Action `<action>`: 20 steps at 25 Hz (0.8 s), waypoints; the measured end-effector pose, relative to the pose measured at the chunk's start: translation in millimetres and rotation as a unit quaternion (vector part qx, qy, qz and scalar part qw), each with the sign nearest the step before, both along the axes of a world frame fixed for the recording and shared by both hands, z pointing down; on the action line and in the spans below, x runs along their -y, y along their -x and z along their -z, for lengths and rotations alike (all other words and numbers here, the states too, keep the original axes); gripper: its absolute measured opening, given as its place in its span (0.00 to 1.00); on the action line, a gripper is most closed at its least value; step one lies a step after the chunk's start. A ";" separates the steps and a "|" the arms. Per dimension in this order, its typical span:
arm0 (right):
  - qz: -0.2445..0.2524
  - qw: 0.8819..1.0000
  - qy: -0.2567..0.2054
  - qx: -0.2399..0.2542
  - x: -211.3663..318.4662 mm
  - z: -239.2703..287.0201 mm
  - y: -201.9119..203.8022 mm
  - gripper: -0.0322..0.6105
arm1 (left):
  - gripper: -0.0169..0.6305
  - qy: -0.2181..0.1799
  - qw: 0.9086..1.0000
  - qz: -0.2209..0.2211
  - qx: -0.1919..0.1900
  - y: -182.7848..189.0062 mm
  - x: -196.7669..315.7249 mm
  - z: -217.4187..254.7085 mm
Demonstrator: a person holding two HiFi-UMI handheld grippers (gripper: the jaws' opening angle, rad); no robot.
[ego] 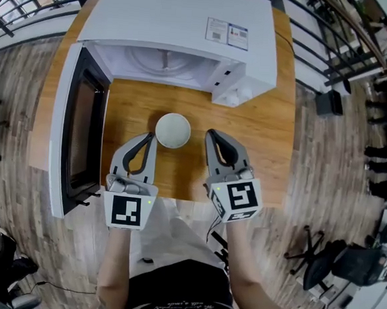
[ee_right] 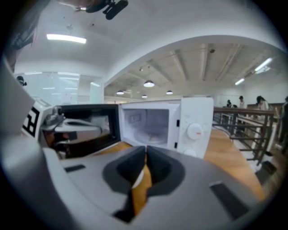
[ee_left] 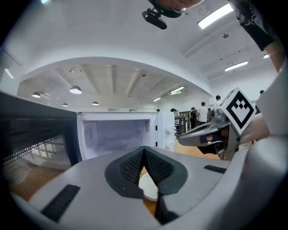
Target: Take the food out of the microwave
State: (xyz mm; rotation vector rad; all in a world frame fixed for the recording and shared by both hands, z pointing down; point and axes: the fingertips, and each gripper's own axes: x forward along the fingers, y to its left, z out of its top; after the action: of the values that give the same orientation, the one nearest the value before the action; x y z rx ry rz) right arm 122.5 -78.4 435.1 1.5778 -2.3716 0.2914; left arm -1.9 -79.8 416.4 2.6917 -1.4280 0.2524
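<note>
Round white bowl (ego: 173, 130) stands upright just before the open white microwave (ego: 169, 22).

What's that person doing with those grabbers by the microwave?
A person holds a gripper in each hand. The microwave stands open and its inside looks empty. A white bowl sits on the wooden table in front of it. The left gripper and right gripper are shut, holding nothing, either side of the bowl.

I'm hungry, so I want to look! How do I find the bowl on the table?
Look for the big white microwave with its door open on the wooden table. Just in front of the opening, between the left tool and the right tool, sits the bowl. It is the only small, round, white thing on the brown wood.
</note>
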 end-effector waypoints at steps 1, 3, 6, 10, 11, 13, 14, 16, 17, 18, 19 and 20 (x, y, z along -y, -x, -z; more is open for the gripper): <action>-0.001 1.000 -0.005 0.001 0.0 7.2 -2.1 0.11 | 0.07 0.000 1.000 0.001 -0.006 -0.1 0.4 6.8; -0.005 1.000 -0.016 0.003 -0.4 22.7 -6.9 0.10 | 0.07 -0.007 1.000 0.001 -0.015 -0.1 2.4 21.7; -0.015 0.999 -0.029 0.004 -7.9 45.6 -17.0 0.10 | 0.07 -0.019 0.999 0.000 -0.031 -0.8 0.3 43.7; -0.024 0.998 -0.053 0.003 -12.5 81.2 -29.8 0.10 | 0.07 -0.042 0.997 0.000 -0.065 1.0 0.9 75.6; -0.026 0.998 -0.061 0.001 -13.5 91.7 -32.7 0.10 | 0.07 -0.046 0.996 0.001 -0.074 1.6 0.9 84.4; -0.030 0.997 -0.075 -0.002 -19.0 111.8 -38.5 0.10 | 0.07 -0.049 0.995 0.003 -0.087 3.5 -2.4 99.7; -0.032 0.996 -0.082 -0.004 -22.6 121.5 -41.6 0.10 | 0.07 -0.051 0.994 0.004 -0.092 4.4 -4.7 106.8; -0.036 0.995 -0.096 -0.008 -30.9 140.2 -47.5 0.10 | 0.07 -0.058 0.993 0.002 -0.098 5.9 -10.0 120.7; -0.037 0.994 -0.103 -0.009 -35.4 148.9 -50.2 0.10 | 0.07 -0.063 0.993 0.000 -0.099 6.5 -12.8 127.4; -0.038 0.993 -0.109 -0.011 -40.2 157.0 -52.7 0.10 | 0.07 -0.069 0.993 -0.002 -0.099 6.8 -15.6 134.0; -0.039 0.993 -0.114 -0.014 -45.7 164.2 -54.8 0.10 | 0.07 -0.074 0.992 -0.005 -0.099 6.9 -19.0 140.0; -0.039 0.992 -0.118 -0.016 -52.1 170.5 -56.7 0.10 | 0.07 -0.078 0.992 -0.008 -0.099 7.0 -22.7 145.5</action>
State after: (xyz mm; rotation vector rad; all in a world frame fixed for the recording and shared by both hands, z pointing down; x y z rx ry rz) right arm 179.2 -26.3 264.6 1.7665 -2.3951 -0.0007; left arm -8.8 -57.1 271.0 2.7556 -1.4227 -0.1276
